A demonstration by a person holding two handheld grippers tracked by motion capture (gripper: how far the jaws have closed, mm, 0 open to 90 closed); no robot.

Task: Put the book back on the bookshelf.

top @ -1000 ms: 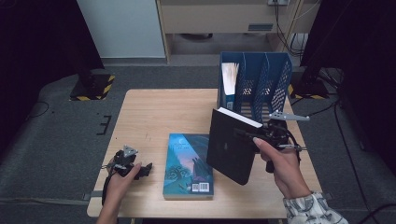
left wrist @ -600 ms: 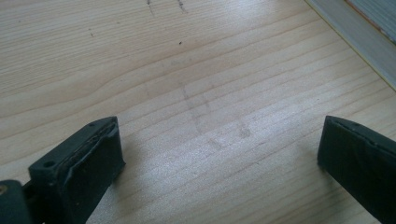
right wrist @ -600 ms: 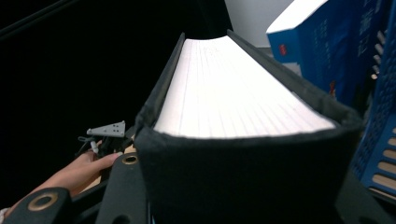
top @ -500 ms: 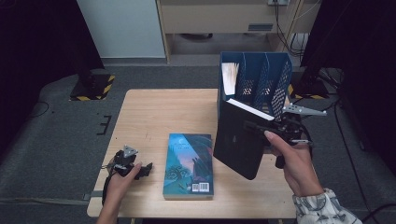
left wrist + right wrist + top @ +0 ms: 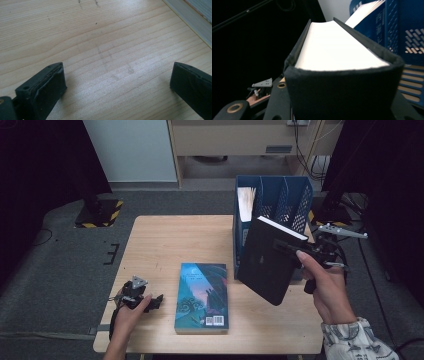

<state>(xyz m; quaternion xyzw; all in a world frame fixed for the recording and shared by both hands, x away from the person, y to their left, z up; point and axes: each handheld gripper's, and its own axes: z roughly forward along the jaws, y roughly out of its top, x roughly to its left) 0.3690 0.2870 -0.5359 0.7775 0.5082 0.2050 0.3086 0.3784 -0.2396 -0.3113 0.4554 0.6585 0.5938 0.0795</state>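
A thick black book hangs tilted in the air over the table's right side, just in front of the blue file rack. My right gripper is shut on its upper right edge. In the right gripper view the book's white pages run away between the jaws, with the rack at the right. A teal book lies flat near the front edge. My left gripper rests on the wood to the left of it, open, with bare table between its jaws.
The wooden table has free room across its back left half. Papers stand in the rack's left slot. The teal book's page edge shows just beyond the left gripper. Dark floor surrounds the table.
My right hand has carried the black book up and to the right, closer to the rack, and the book now stands more upright. The left gripper has stayed put.
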